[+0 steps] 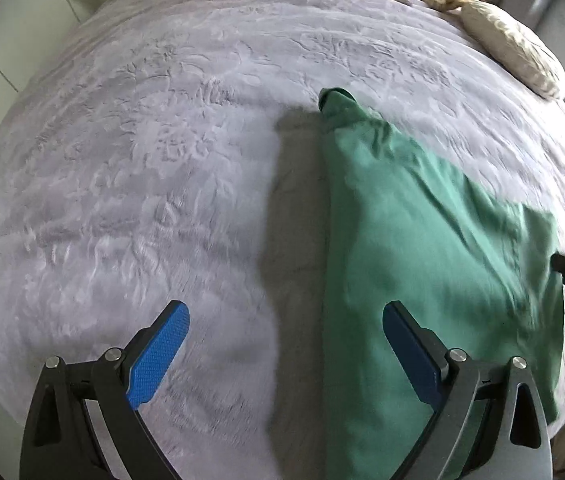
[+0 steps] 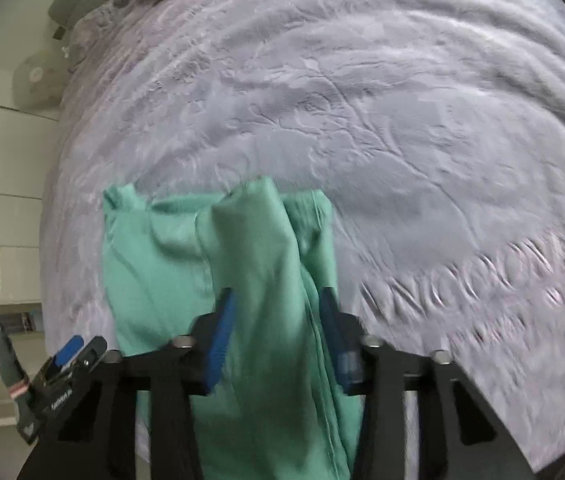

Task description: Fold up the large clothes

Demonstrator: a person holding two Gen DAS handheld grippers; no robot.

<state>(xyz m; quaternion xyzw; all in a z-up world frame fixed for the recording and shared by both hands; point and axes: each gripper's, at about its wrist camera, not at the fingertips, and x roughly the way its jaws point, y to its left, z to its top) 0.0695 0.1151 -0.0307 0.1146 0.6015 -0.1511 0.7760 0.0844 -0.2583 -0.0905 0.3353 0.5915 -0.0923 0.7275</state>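
My right claw (image 2: 276,316) is clenched on a bunched fold of the soft green cotton garment (image 2: 186,248), lower middle of frame, on the grey plush bedspread (image 2: 402,120). Left claw (image 1: 284,346) hangs released. Light, floppy stuff; I'd grab corners.

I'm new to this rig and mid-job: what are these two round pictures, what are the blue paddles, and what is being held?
Each picture comes from a fisheye camera on a hand-held gripper that a person carries; the blue paddles are its two fingers. The left wrist view shows the left hand-held gripper open and empty above a grey plush bedspread, beside a green cloth garment. Cream bedding lies at the far edge. The right wrist view shows the right hand-held gripper shut on a bunched fold of that garment.
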